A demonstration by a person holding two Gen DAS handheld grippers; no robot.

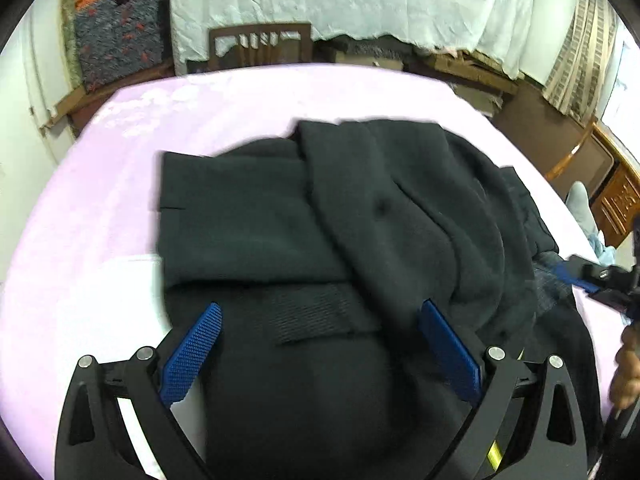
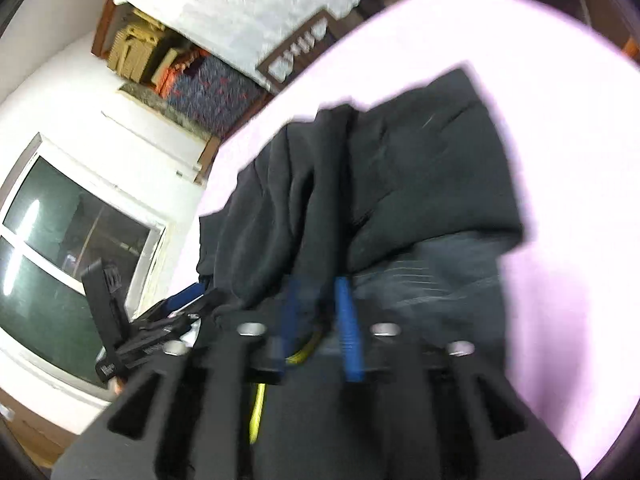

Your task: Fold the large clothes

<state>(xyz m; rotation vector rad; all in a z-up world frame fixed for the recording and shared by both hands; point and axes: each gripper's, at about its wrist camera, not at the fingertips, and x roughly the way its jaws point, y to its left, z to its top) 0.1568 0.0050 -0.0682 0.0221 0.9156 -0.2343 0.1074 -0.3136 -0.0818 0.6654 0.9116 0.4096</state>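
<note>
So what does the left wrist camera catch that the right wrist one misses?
Only the left wrist view shows the left gripper open wide above the cloth, a striped curtain and a carved wooden cabinet. Only the right wrist view shows a window and the right gripper with its blue fingers slightly apart. Both show the dark garment on the pink table.

You see a table under a pale lilac cloth point(image 1: 240, 96), a dark, part-folded garment point(image 1: 280, 216) heaped on it, its ribbed hem nearest you.
</note>
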